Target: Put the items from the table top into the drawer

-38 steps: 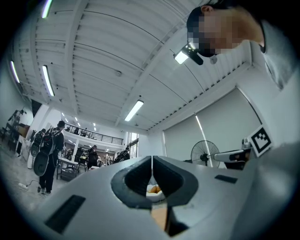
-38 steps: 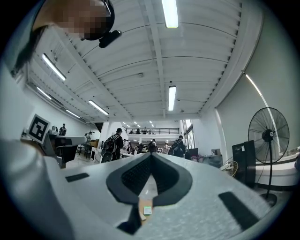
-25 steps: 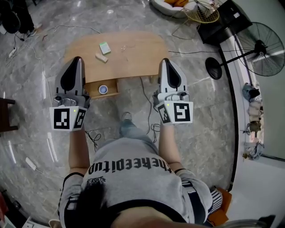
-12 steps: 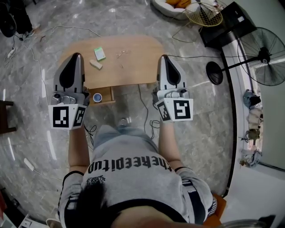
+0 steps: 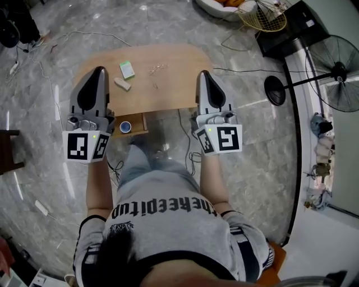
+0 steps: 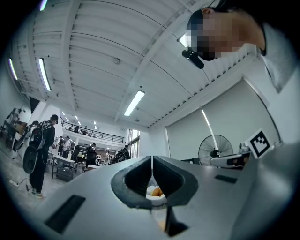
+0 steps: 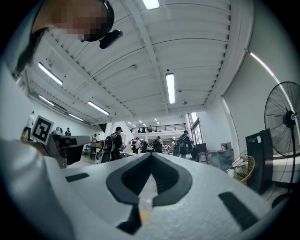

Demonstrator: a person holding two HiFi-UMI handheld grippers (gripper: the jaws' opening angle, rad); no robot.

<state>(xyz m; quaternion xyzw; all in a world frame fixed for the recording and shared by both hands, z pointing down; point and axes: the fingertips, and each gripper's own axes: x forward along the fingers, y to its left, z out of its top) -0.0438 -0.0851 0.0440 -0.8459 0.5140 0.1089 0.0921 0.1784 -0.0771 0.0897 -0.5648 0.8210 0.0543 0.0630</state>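
Observation:
In the head view a small wooden table (image 5: 168, 89) carries a green-and-white box (image 5: 127, 69), a beige block (image 5: 122, 83) and some thin metal bits (image 5: 156, 69). Under its front edge a drawer (image 5: 137, 124) stands pulled out, with a blue-and-white roll (image 5: 125, 126) inside. My left gripper (image 5: 97, 72) hovers over the table's left end, jaws together and holding nothing. My right gripper (image 5: 203, 74) hangs at the table's right end, also shut and holding nothing. Both gripper views tilt up at the ceiling, showing shut tips: left gripper (image 6: 151, 161), right gripper (image 7: 151, 157).
Cables (image 5: 185, 132) trail over the marble floor in front of the table. A standing fan (image 5: 336, 70) and a black round base (image 5: 275, 87) are to the right. A yellow wire basket (image 5: 261, 14) lies behind the table, a dark stool (image 5: 8, 147) far left.
The person has stepped toward the table. Table and drawer sit lower in the head view, nearer both grippers. Both pairs of jaws stayed shut.

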